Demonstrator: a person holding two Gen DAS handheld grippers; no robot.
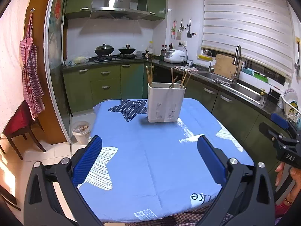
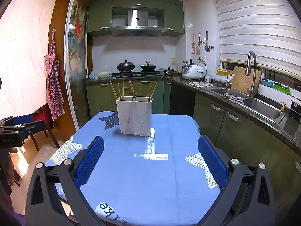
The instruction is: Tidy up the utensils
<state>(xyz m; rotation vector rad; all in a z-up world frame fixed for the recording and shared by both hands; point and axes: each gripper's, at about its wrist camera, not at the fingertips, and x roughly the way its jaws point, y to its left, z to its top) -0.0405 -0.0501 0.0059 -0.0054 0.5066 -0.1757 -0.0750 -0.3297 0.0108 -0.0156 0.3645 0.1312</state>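
A white two-compartment utensil holder (image 1: 165,102) stands upright at the far end of the table, also in the right wrist view (image 2: 134,114). Several wooden chopsticks (image 1: 149,75) stick up from both compartments, also in the right wrist view (image 2: 132,91). My left gripper (image 1: 149,141) is open and empty, well short of the holder above the cloth. My right gripper (image 2: 150,143) is open and empty, also short of the holder. The right gripper's body shows at the left wrist view's right edge (image 1: 282,141); the left gripper's body shows at the right wrist view's left edge (image 2: 17,130).
A blue tablecloth with stars (image 1: 150,160) covers the table. Green cabinets and a dark counter with a sink (image 2: 263,109) run along the right. A stove with pans (image 2: 135,69) is behind. A bucket (image 1: 81,131) and a chair (image 1: 18,126) stand at left.
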